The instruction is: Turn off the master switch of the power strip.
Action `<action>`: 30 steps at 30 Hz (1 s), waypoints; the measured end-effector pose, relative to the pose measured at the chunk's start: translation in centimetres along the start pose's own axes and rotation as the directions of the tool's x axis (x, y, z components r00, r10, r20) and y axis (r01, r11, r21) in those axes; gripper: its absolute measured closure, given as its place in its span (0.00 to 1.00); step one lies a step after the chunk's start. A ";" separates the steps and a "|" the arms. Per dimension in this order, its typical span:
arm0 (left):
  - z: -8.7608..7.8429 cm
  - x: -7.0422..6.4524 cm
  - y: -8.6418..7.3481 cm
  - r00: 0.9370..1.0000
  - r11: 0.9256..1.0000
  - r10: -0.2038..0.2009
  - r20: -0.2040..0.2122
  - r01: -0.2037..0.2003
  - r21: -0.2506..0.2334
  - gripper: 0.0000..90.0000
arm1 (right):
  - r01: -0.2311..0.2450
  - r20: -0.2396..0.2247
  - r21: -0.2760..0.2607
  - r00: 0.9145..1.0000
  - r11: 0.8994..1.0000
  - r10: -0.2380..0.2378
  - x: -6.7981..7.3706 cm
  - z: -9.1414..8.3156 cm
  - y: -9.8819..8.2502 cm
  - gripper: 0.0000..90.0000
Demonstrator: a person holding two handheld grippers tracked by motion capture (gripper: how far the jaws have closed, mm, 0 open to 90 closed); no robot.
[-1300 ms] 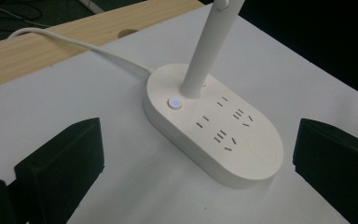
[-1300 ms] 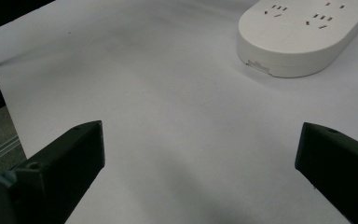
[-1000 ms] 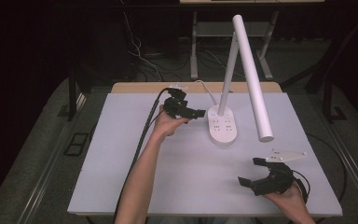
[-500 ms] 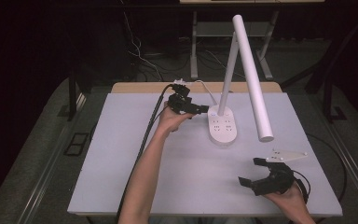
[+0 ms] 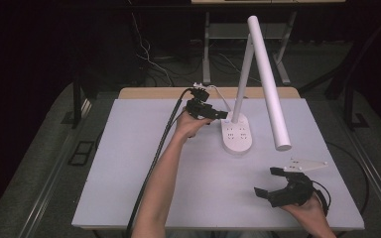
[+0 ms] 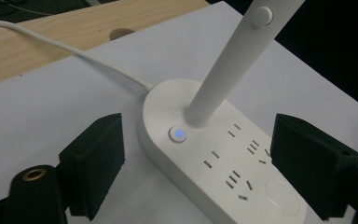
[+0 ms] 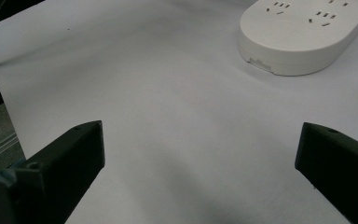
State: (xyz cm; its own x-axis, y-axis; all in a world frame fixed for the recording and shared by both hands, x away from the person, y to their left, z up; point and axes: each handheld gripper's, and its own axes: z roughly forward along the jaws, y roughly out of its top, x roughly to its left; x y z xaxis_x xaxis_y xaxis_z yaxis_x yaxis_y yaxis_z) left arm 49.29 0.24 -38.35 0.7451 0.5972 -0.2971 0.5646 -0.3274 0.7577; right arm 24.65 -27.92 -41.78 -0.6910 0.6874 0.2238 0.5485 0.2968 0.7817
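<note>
A white desk lamp stands at the back middle of the table, its oval base (image 5: 238,136) carrying several sockets. A slanted pole (image 5: 243,74) rises from it, with a long tube head (image 5: 270,84) on top. My left gripper (image 5: 217,117) is at the base's back left end. In the left gripper view its jaws have just been closing and now stand on either side of the base (image 6: 223,172), with its lit blue button (image 6: 178,134) between them and the pads off it. My right gripper (image 5: 265,181) rests open near the front right, with bare table between its jaws (image 7: 196,154).
A white cord (image 6: 74,51) runs from the lamp base to the wooden strip (image 5: 154,93) at the table's back edge. A black cable (image 5: 158,148) trails from my left gripper along the forearm. The white table top (image 5: 129,163) spreads left and forward.
My left hand has moved right and a little farther back, up to the lamp base. The right hand has stayed where it was.
</note>
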 end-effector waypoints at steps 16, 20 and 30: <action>1.9 0.6 -0.6 0.998 0.998 -0.055 0.016 0.055 -0.015 0.46 | 0.014 -0.007 0.007 1.000 1.000 -0.014 0.1 0.2 0.1 0.01; 2.3 0.6 -0.7 0.999 0.999 -0.052 0.013 0.052 -0.006 0.53 | 0.016 -0.006 0.008 1.000 1.000 -0.016 0.1 0.3 0.1 0.01; 3.4 0.4 -1.1 0.997 0.998 -0.069 0.019 0.069 -0.009 0.67 | 0.015 -0.007 0.007 1.000 1.000 -0.015 0.1 0.3 0.1 0.01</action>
State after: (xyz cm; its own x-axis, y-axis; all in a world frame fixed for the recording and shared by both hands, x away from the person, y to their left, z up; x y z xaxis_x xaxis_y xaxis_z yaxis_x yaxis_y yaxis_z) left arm 50.17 -1.71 -41.28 0.7112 0.6042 -0.3594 0.6113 -0.2790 0.7406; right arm 24.74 -27.62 -41.83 -0.7025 0.6782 0.2157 0.5412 0.3122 0.7808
